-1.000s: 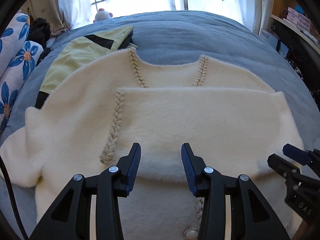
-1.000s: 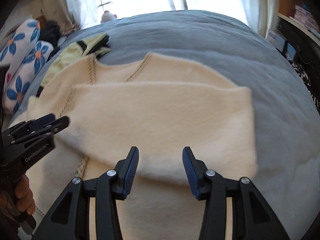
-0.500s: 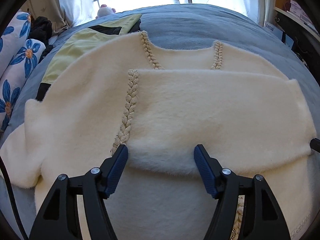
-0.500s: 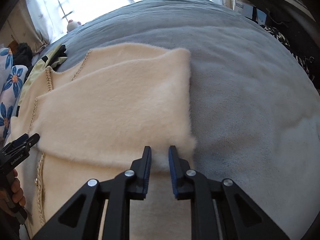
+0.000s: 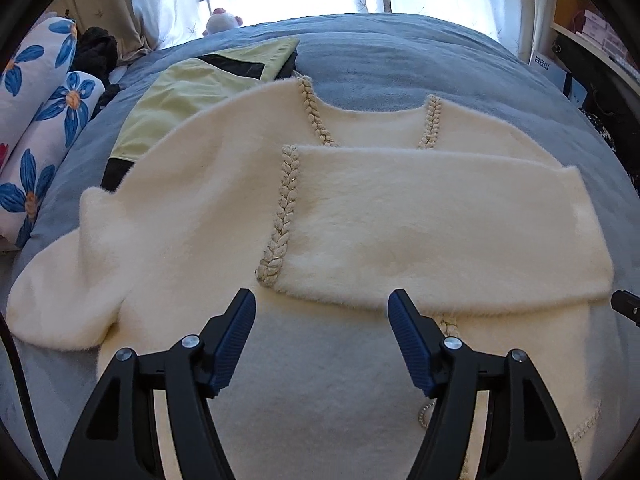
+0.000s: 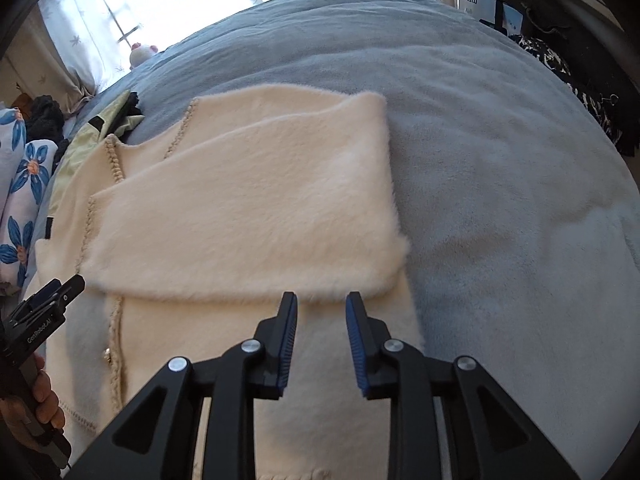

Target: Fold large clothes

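A cream fluffy cardigan (image 5: 180, 208) with braided trim (image 5: 286, 208) lies flat on the blue-grey bed (image 6: 500, 160). Its right sleeve (image 5: 440, 220) is folded across the chest; the other sleeve (image 5: 60, 304) lies spread out at the left. My left gripper (image 5: 321, 296) hovers wide open over the cardigan's lower body, just short of the folded sleeve's edge. My right gripper (image 6: 321, 296) sits at the near edge of the folded sleeve (image 6: 248, 208), close to the cardigan's right side. Its jaws are opening, a narrow gap apart, with nothing between them.
A yellow-green garment (image 5: 188, 92) lies behind the cardigan at the left. Floral pillows (image 5: 36, 120) and dark clothes (image 5: 96, 50) line the left side. A plush toy (image 5: 222, 20) sits by the curtained window. Shelves with boxes (image 5: 544, 66) stand at the right. A hand (image 6: 44, 400) holds the left gripper.
My left gripper's jaws spread wider and it drew back a little. My right gripper slid to the cardigan's right edge, nearly closed at the sleeve's fluffy edge, then parted again.
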`<state>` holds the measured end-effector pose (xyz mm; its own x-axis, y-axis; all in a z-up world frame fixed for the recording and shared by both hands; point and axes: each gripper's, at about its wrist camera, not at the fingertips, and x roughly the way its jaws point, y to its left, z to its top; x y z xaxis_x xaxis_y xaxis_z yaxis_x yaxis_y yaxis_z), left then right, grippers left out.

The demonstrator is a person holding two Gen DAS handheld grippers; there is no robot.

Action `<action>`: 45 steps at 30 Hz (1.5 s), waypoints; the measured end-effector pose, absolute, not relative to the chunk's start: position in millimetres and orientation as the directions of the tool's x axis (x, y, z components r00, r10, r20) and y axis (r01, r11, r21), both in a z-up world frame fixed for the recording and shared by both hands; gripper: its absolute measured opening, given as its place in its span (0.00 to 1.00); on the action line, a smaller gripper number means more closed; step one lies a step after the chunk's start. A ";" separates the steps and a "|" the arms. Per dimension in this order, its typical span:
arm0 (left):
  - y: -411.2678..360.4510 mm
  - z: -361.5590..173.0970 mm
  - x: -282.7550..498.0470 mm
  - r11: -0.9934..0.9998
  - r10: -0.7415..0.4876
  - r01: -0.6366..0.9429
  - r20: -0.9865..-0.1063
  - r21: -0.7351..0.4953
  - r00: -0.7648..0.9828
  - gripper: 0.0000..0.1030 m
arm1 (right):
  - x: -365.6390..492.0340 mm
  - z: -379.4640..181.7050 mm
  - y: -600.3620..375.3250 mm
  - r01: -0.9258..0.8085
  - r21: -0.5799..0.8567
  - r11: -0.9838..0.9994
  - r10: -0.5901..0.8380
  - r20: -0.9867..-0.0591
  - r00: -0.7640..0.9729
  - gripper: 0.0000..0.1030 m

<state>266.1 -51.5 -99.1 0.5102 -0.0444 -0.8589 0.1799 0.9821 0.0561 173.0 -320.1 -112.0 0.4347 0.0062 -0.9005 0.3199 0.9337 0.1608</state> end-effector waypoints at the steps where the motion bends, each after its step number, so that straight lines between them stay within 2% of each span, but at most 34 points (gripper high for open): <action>1: -50.6 -95.0 261.4 0.982 -0.041 0.180 -0.858 0.060 0.513 0.65 | 169.6 -107.4 -317.4 0.318 0.163 0.934 0.007 -0.899 0.439 0.25; 5: -47.1 -76.6 239.3 0.979 -0.047 0.194 -0.853 0.064 0.520 0.65 | 153.1 -86.4 -303.9 0.307 0.170 0.936 0.008 -0.885 0.466 0.26; 10: -38.7 -49.3 206.4 0.976 -0.063 0.207 -0.837 0.062 0.544 0.65 | 128.9 -56.5 -282.7 0.278 0.176 0.944 0.011 -0.862 0.508 0.35; 22: 16.9 7.2 120.6 0.976 -0.095 0.216 -0.809 0.040 0.580 0.66 | 72.9 -3.8 -204.3 0.164 0.156 0.974 0.034 -0.817 0.575 0.35; 26: 44.6 15.8 98.7 0.977 -0.118 0.212 -0.805 0.010 0.581 0.72 | 61.7 3.8 -173.3 0.115 0.168 0.979 0.068 -0.805 0.589 0.35; 39: 192.0 2.9 100.9 0.998 -0.069 0.047 -0.815 -0.051 0.576 0.72 | 101.1 -12.1 -53.2 -0.050 0.191 0.980 0.185 -0.800 0.570 0.36; 45: 279.2 -33.3 132.7 0.979 -0.134 -0.057 -0.832 -0.194 0.539 0.72 | 137.7 -35.4 1.1 -0.097 0.156 0.983 0.183 -0.816 0.548 0.36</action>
